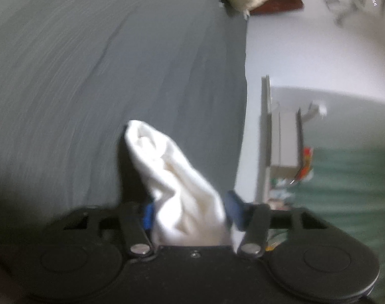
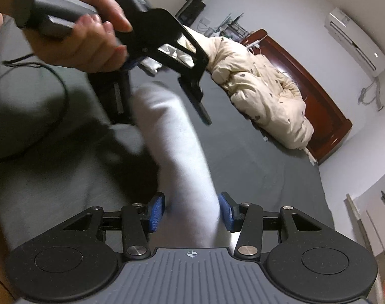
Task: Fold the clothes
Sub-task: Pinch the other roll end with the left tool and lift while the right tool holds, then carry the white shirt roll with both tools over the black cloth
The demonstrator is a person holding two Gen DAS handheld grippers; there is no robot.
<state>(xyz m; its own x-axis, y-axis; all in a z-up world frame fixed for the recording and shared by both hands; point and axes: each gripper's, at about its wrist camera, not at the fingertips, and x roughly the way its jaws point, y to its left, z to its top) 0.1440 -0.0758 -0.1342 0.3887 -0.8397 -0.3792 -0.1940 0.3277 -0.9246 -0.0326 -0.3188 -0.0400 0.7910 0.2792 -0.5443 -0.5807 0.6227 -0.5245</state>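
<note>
One bed (image 2: 255,167) fills most of both views, covered in a single dark grey sheet. At its far end lies one cream quilt (image 2: 263,88) with small dark spots, bunched against one reddish-brown wooden headboard (image 2: 316,86). High on the wall hangs one white air conditioner (image 2: 354,38); I can read no brand or lettering on it, nor anywhere else.

There is one garment, a white cloth (image 2: 177,152), stretched in the air above the sheet between my two tools. My right hand-held gripper (image 2: 191,211) has the near end of the cloth passing between its two blue pads (image 2: 155,212); there seems to be a little space at the sides, so I cannot tell whether it is truly clamped. My left hand-held gripper (image 1: 189,210), seen from its own camera, is closed onto the other end, the white fabric bunched between its two blue pads and standing up over the sheet. In the right wrist view my left hand (image 2: 86,38) wraps the grey handle of that tool, with one black cable (image 2: 53,76) curving away over the bed.
</note>
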